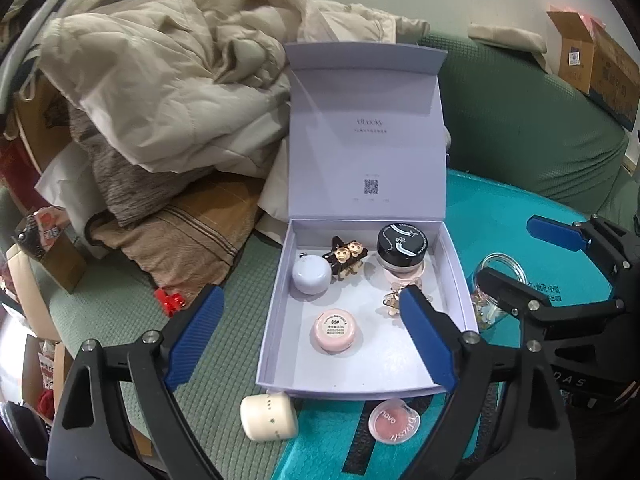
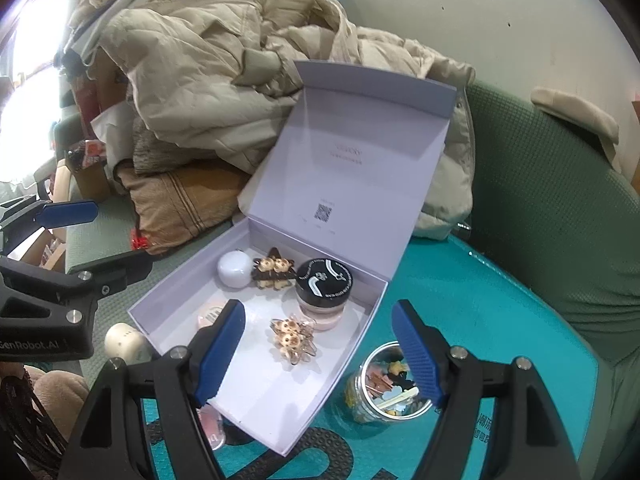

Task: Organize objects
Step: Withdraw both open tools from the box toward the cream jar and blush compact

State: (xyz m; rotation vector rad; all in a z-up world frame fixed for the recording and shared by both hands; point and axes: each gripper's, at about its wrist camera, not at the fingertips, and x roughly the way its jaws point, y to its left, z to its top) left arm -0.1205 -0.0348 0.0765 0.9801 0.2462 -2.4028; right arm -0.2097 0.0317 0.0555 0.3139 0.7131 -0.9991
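Lived-in home, sitting room suggested: green textured sofa heaped with beige quilted jacket, brown striped cushion; open cardboard cartons stacked alongside; cosmetics kept in lilac flip-lid gift box.

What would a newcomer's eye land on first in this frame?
The open pale lavender cardboard box in the middle, lid propped upright against a heap of beige quilted jackets, holds a black-lidded jar, a pink round pot, a white round case and two bear-decorated hair clips. Outside it, a cream cylindrical container and a pink blush compact lie at its front edge, and a clear glass jar of clips stands to its right.
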